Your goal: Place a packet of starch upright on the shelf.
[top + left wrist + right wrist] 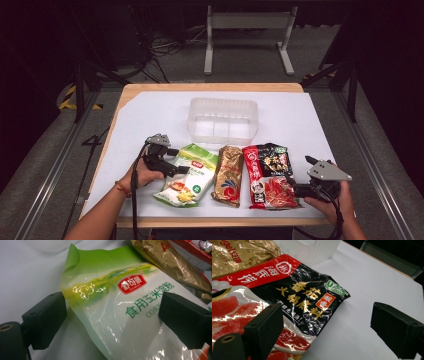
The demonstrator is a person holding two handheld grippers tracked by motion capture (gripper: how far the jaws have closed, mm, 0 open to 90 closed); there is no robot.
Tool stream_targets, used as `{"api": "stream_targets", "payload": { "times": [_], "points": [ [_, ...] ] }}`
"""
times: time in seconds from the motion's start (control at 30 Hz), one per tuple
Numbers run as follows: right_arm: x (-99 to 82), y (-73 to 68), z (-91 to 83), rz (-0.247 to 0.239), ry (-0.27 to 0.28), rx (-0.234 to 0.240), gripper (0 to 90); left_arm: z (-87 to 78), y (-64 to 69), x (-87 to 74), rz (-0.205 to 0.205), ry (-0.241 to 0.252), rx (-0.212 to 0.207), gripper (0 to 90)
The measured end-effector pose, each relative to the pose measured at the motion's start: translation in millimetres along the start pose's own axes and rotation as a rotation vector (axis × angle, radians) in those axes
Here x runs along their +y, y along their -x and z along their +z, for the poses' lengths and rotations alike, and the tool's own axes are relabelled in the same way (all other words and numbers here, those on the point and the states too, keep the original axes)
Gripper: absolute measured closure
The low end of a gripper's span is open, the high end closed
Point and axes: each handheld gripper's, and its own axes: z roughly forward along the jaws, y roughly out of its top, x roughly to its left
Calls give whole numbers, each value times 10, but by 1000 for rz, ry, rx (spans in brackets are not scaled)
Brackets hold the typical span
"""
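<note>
We read the most on the green and white packet [120, 307]: a red oval logo with white characters, green characters beneath it, and the start of a Latin word, "CORN", cut off by a jaw. The red and black packet [294, 297] carries a red band with white characters and a round emblem, gold characters on black, a small red square tag, and a green badge that starts with "0" (the rest is too small to make out). The gold packet [239, 252] shows part of a word, "gel", in red. On the white table [300, 120] the three lie side by side along the near edge, green at the left, gold in the middle, red and black at the right, with a clear plastic tub [223, 120] just behind them.

The left gripper [112, 315] is held low, its jaws wide apart, one on each side of the green packet's upper half. The right gripper [327, 327], gripped at the table's near right corner, also has its jaws apart, one over the red and black packet's edge, the other over bare table.
</note>
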Motion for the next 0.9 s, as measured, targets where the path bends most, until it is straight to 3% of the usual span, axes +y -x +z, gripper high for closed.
{"api": "stream_targets", "payload": {
  "times": [0.3,0.37,0.53,0.67,0.8,0.9],
  "points": [
    [1,-4,21,8,-3,27,117,111,-39,86,-14,-20,-41,129],
    [2,-8,20,9,-2,33,117,136,-12,110,10,-36,-22,132],
    [5,-9,25,13,-3,38,118,149,47,152,14,-65,19,197],
    [15,-29,30,2,-11,42,118,155,70,139,13,-68,-30,405],
    [13,-36,45,-3,-18,45,118,145,61,130,14,-71,2,669],
    [11,-35,45,-1,-19,43,118,133,52,127,10,-60,22,798]
  ]
}}
